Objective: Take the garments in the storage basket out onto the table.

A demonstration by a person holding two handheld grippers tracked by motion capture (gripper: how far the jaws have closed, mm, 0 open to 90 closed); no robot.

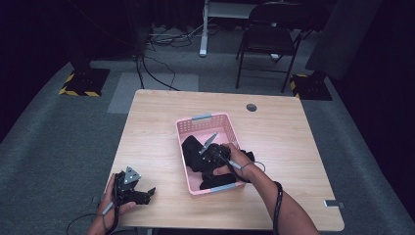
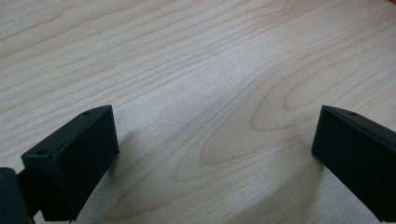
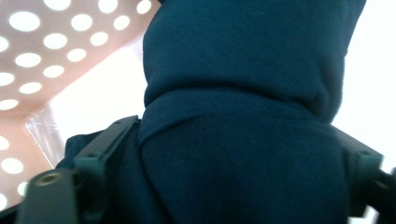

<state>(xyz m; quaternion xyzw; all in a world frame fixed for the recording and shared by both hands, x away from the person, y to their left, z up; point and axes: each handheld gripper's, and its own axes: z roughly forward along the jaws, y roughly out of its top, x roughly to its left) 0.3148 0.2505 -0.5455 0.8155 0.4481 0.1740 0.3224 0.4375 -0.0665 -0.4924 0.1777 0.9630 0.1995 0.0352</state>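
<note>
The right tongs (image 1: 205,151) reach down into the pink basket (image 1: 203,118) near the middle of the wooden surface (image 1: 284,147), where a heap of dark cloth (image 1: 195,149) lies; in the right gripper view a thick fold of that cloth (image 3: 243,154) fills the gap between the two jaws, which press it from both sides. The left tongs (image 1: 147,193) rest near the front left corner of the surface, well apart from the basket; their jaws stand wide apart over bare wood (image 2: 201,84), holding nothing.
</note>
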